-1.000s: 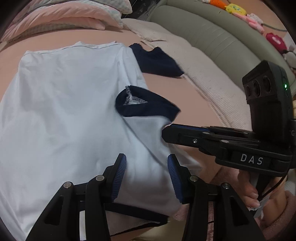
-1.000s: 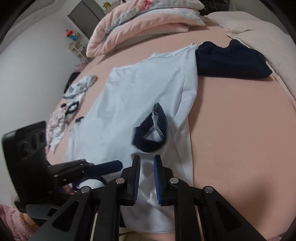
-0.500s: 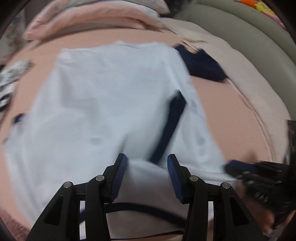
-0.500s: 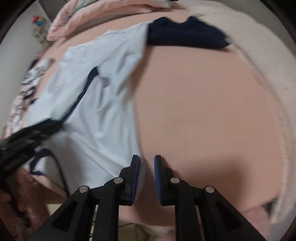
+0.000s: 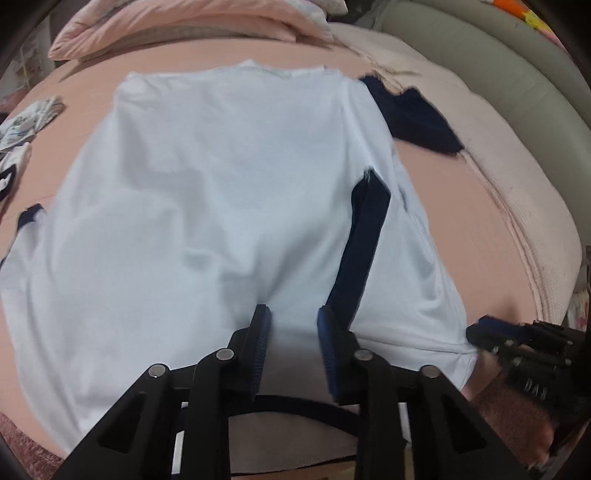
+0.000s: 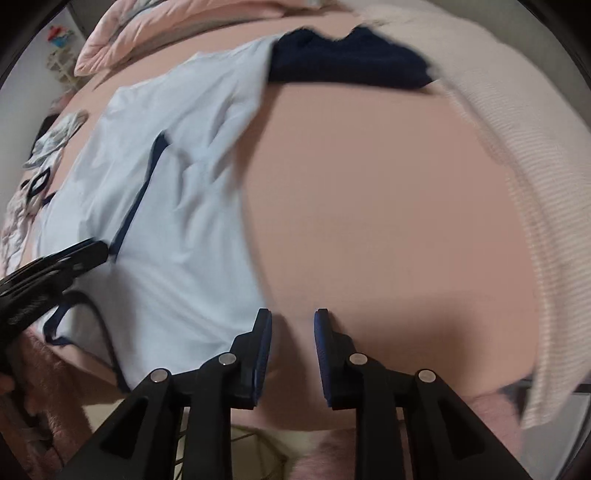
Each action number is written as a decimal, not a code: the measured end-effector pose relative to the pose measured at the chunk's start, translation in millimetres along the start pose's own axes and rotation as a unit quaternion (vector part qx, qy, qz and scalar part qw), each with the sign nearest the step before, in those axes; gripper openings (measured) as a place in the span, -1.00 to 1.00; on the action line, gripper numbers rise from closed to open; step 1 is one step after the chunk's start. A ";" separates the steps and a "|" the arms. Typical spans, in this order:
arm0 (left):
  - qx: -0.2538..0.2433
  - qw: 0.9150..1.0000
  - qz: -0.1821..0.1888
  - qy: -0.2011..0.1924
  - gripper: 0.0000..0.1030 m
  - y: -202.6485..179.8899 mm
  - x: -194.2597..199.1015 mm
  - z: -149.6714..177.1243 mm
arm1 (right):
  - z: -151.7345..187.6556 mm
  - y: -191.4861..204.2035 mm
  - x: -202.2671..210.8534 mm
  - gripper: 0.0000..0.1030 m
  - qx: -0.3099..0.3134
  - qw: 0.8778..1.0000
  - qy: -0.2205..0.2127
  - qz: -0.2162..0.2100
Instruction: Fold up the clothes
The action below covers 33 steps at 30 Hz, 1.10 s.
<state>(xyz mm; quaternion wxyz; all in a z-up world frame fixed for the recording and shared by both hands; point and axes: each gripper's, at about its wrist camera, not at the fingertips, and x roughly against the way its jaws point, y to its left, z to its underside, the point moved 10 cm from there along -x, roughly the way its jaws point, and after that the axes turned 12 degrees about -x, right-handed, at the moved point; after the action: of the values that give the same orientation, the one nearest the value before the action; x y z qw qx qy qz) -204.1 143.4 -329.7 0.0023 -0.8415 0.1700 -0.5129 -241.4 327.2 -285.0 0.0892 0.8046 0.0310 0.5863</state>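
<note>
Pale blue T-shirt lies spread flat on the pink bed sheet, hem toward the far pillows, neckline at the near edge of the bed. Its right sleeve is folded in over the body, so the navy cuff shows as a dark band running up the cloth. Left gripper points steeply down over the near part of the shirt, just left of the cuff's lower end; jaws closing, a narrow gap between the blue pads, shirt cloth under and between them, but whether the pads pinch it I cannot tell. Right gripper hangs over bare sheet just beside the shirt's near right edge; jaws opening, nothing between them, left pad close to the cloth edge. From the left wrist view the right gripper's tips sit at the shirt's near right corner. A dark navy garment lies beyond the shirt's far right corner, touching it. Patterned clothes lie on the sheet to the left, apart from the shirt. Both views motion-blurred.
</note>
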 end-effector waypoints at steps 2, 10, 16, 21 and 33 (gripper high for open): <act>-0.001 0.999 0.044 -0.013 -0.55 -11.0 3.0 -9.2 | -20.2 11.6 7.5 -0.57 0.001 0.999 -0.019 -0.035; -0.036 0.996 0.071 0.025 -0.55 -37.3 -16.7 -3.8 | -84.7 62.7 -32.7 -0.56 0.040 0.997 -0.017 -0.066; -0.045 0.996 0.071 0.026 -0.55 -42.4 -20.8 0.3 | -78.5 54.7 -51.2 -0.56 0.072 0.997 0.015 -0.040; -0.057 0.997 0.051 0.023 -0.55 -39.7 -14.7 -2.8 | -89.3 -4.6 -45.1 -0.42 0.068 0.993 -0.012 0.093; -0.055 0.991 0.119 0.022 -0.55 -56.4 -21.3 -5.7 | -84.2 66.3 -57.0 -0.37 0.114 0.993 0.030 -0.025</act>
<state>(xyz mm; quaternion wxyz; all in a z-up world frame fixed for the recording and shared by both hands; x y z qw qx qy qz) -201.9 203.7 -335.2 0.0131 -0.8025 0.2966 -0.5175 -342.6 262.3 -301.5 0.0108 0.7906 0.1200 0.6003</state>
